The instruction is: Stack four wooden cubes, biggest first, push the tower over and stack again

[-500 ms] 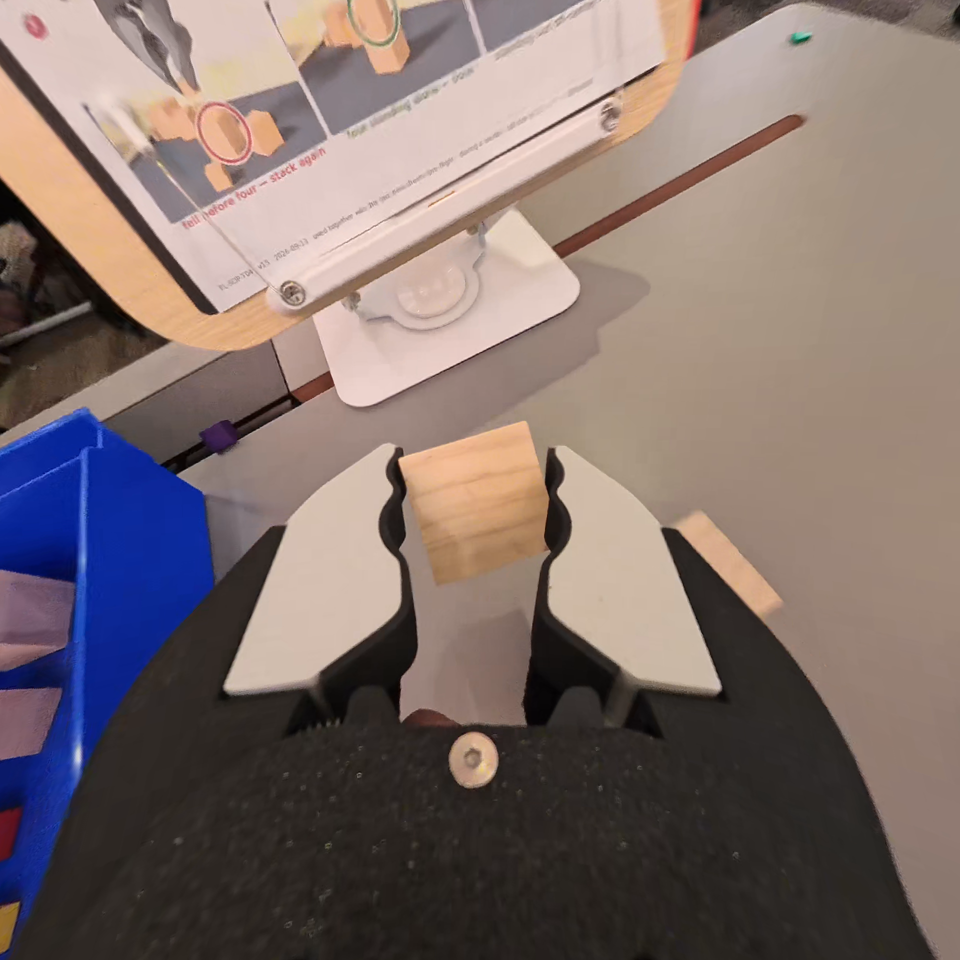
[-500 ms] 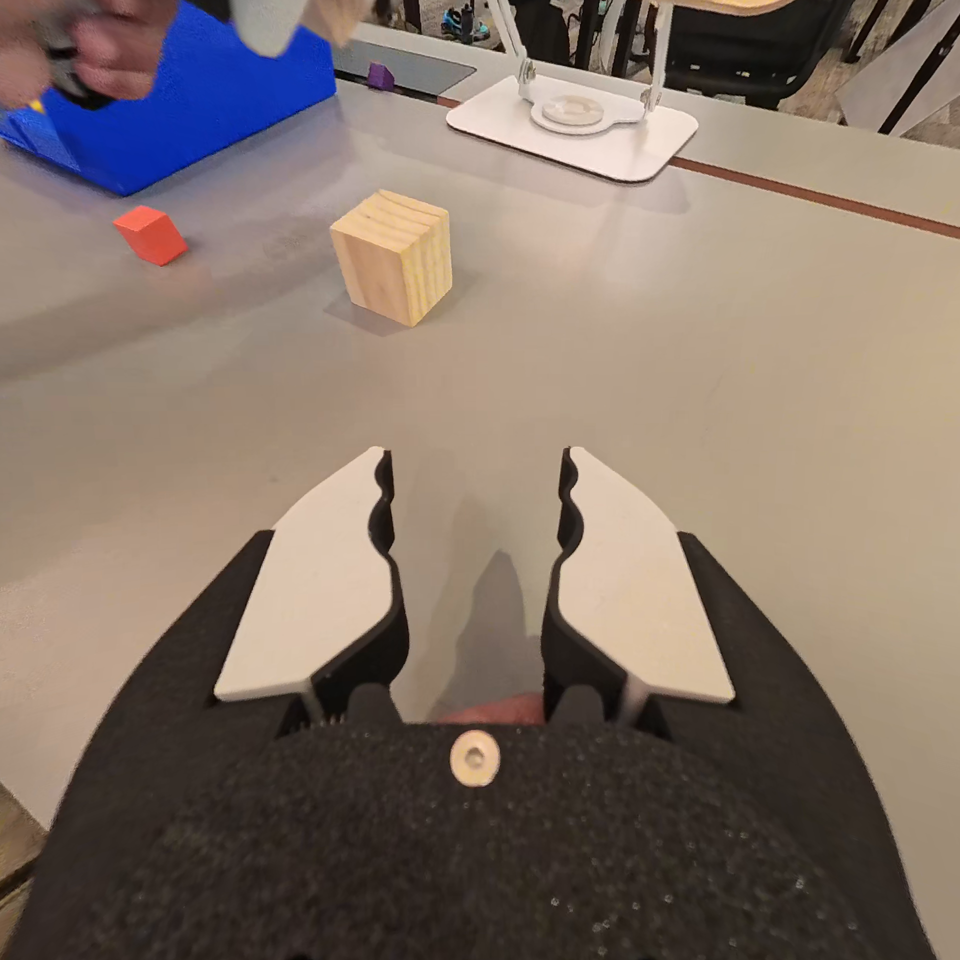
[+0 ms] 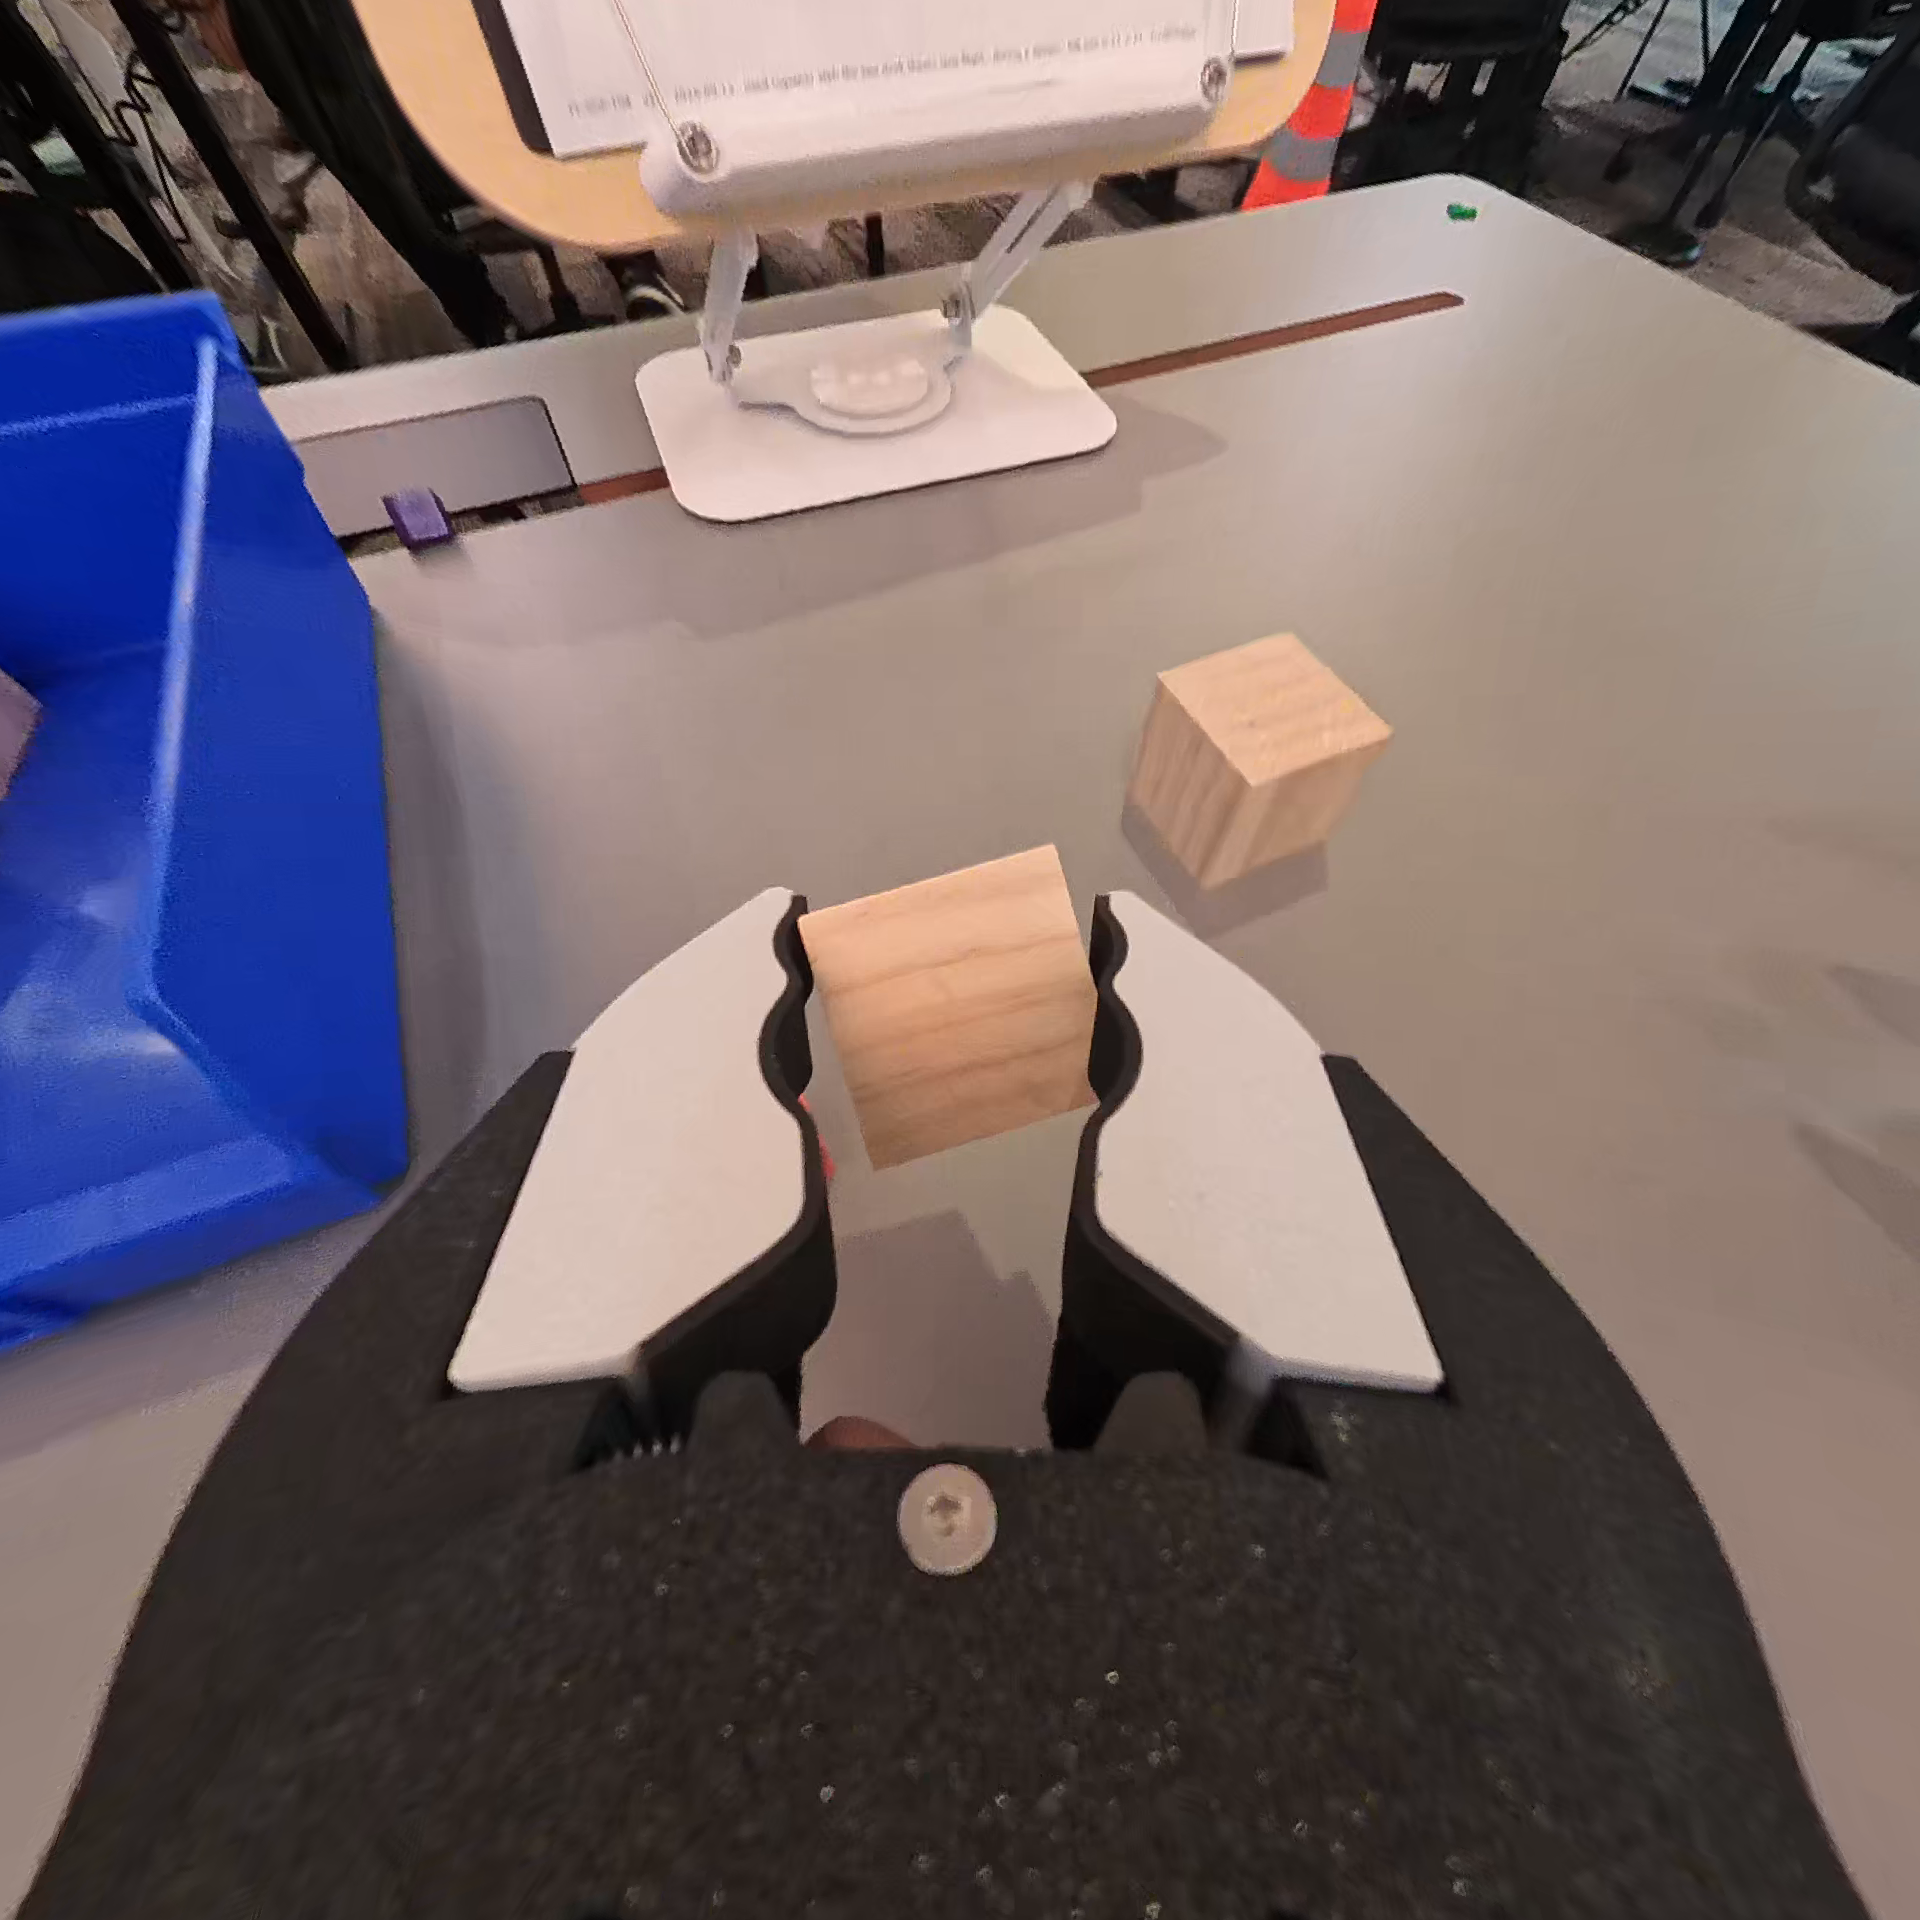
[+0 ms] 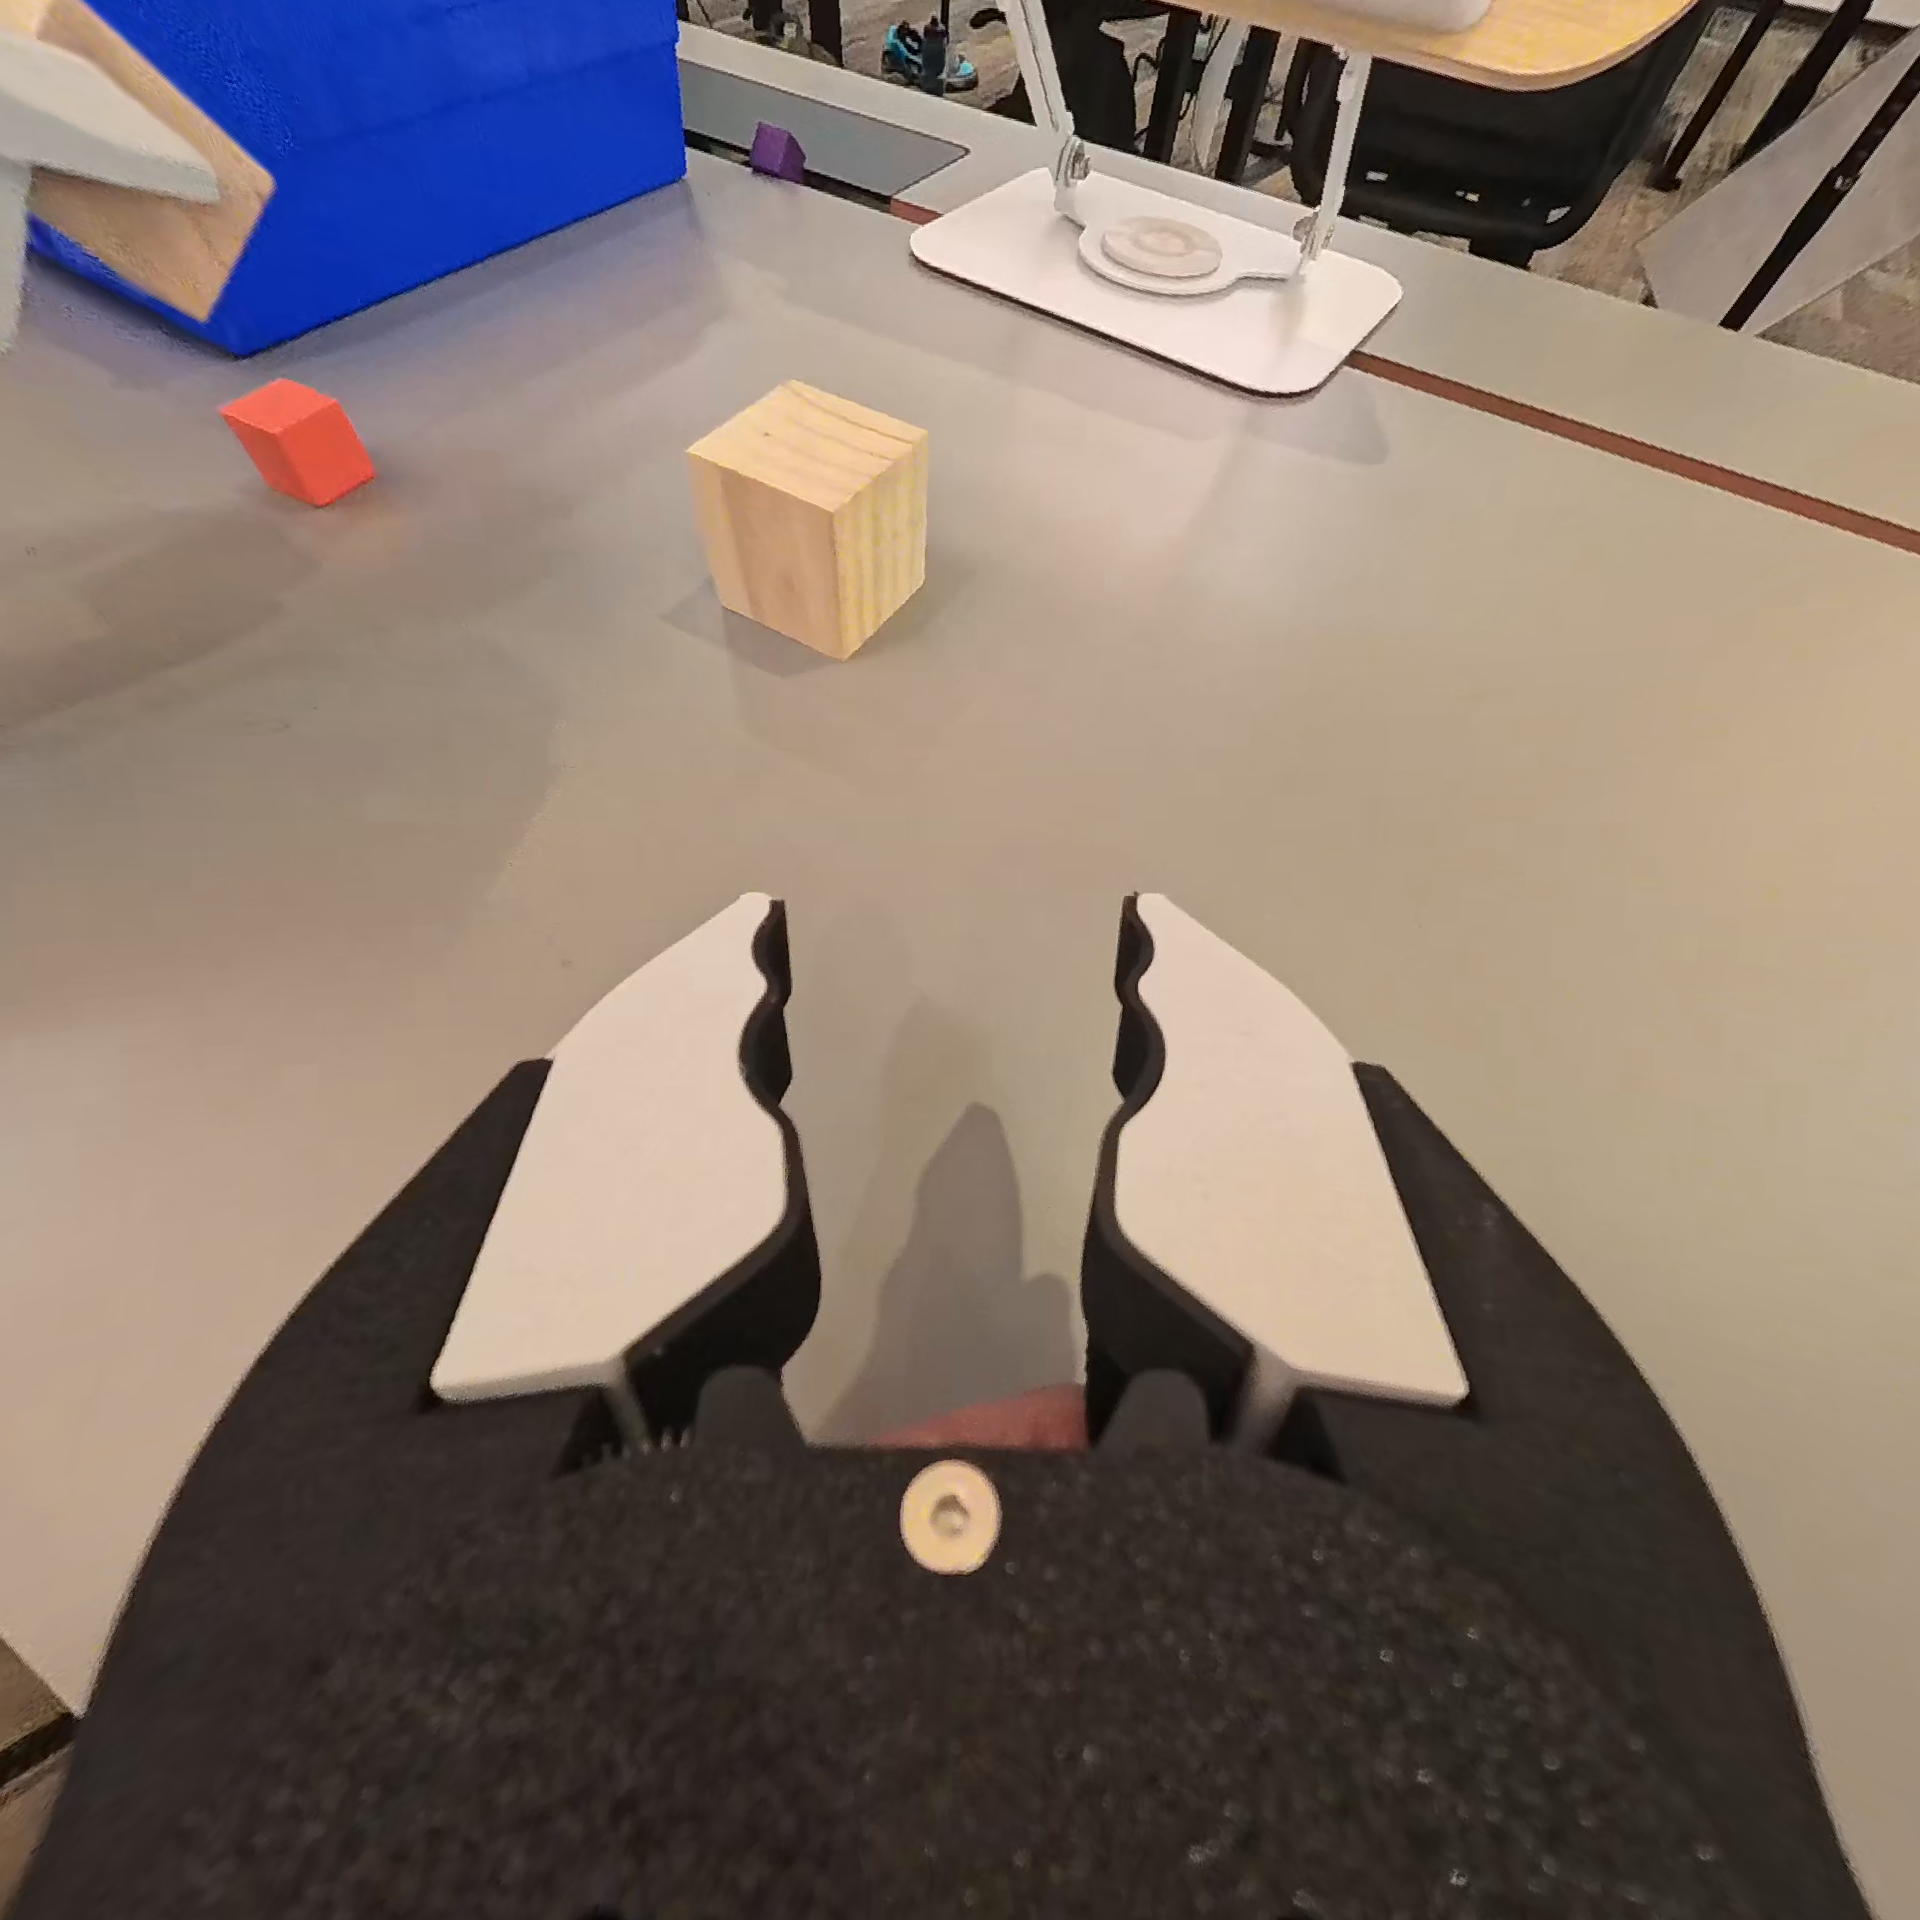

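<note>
My left gripper [image 3: 945,914] is shut on a wooden cube [image 3: 951,1003] and holds it tilted above the grey table [image 3: 1558,727]. A larger wooden cube [image 3: 1252,758] stands on the table ahead and to the right of it. In the right wrist view the same large cube [image 4: 816,514] stands alone in the middle, well ahead of my right gripper [image 4: 951,914], which is open and empty low over the table. The left gripper with its cube [image 4: 145,197] shows at the top left of that view, blurred.
A blue bin [image 3: 177,779] stands at the left, also in the right wrist view [image 4: 416,135]. A small red block [image 4: 298,442] lies left of the large cube. A white stand [image 3: 883,426] with a board is at the back. A small purple block [image 4: 777,148] lies beyond.
My left gripper has pulled back and tilted down with its cube, so the large cube has come into its view. The right gripper has barely moved.
</note>
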`<state>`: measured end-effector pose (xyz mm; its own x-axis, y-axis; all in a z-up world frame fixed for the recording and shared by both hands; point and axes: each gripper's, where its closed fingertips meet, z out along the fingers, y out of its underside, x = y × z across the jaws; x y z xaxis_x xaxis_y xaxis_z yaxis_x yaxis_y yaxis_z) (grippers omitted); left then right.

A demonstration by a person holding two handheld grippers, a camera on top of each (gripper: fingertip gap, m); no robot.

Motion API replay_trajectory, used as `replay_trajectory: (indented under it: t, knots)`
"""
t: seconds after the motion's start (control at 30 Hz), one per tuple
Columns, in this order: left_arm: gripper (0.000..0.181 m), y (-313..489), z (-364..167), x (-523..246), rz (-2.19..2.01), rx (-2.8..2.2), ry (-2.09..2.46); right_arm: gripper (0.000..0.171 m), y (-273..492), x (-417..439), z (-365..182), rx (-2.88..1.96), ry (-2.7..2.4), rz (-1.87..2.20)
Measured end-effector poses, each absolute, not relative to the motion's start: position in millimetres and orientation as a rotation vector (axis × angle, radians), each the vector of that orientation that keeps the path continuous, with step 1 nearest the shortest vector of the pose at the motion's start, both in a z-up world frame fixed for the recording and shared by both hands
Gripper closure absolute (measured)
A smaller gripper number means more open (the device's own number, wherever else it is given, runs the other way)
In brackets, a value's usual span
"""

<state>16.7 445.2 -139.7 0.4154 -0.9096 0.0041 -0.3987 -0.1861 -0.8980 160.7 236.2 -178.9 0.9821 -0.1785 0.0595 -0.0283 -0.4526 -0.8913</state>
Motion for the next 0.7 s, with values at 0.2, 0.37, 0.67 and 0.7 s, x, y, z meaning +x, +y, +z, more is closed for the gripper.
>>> replay_trajectory:
  t: [0.2,0.37,0.67,0.7]
  knots:
    - [0.13,423.5,-140.6,41.3,-0.766,-1.622,1.416,0.111,237.2,159.2,-180.0,-2.04,0.138,-0.17]
    - [0.131,401.4,-126.6,96.9,-0.901,-1.299,1.892,0.111,235.5,160.5,-178.2,-2.037,0.139,-0.168]
    - [0.131,388.1,-150.5,147.8,-0.756,-1.068,2.517,0.112,231.3,166.6,-171.9,-2.02,0.152,-0.169]
    - [0.131,388.5,-151.6,151.0,-0.754,-1.046,2.535,0.112,231.1,166.7,-172.0,-2.02,0.15,-0.169]
